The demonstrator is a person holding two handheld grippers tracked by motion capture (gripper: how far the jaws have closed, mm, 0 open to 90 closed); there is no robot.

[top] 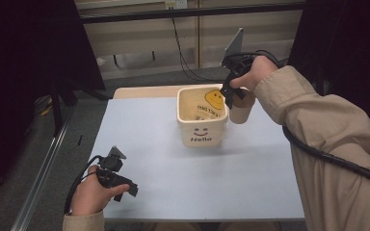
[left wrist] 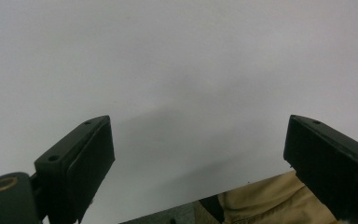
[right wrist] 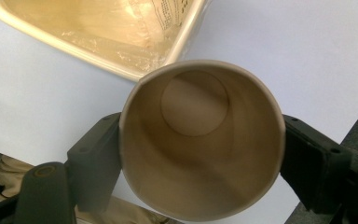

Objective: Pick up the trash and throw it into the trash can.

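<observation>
The cup (right wrist: 200,140), a plain brown paper one, is clamped in the right claw (right wrist: 200,154): in the right gripper view one black jaw presses on each side of its rim, and the round mouth faces the camera, showing the bare bottom inside. The jaws stand only as far apart as the cup is wide. In the high view the cup (top: 241,109) hangs upright under the right claw (top: 231,96), off the tabletop (top: 173,173), just beside the right wall of the bin (top: 201,132) and close to its rim.

The bin is a cream, square-mouthed container with a smiling face and the word "Hello" on its front and a yellow smiley on the inner back wall. It stands on the far half of the pale blue tabletop. In the right gripper view a corner of the bin (right wrist: 121,70), with a clear glossy lining, lies just beyond the cup.

The person's right hand (top: 253,72) grips the tool from above, a beige sleeve (top: 318,125) running back to the lower right.

The left claw (left wrist: 198,158) is wide apart with nothing between its jaws, looking onto bare tabletop. In the high view the left claw (top: 125,188) sits at the near left corner, well apart from the bin, held low in the left hand (top: 94,195).
</observation>
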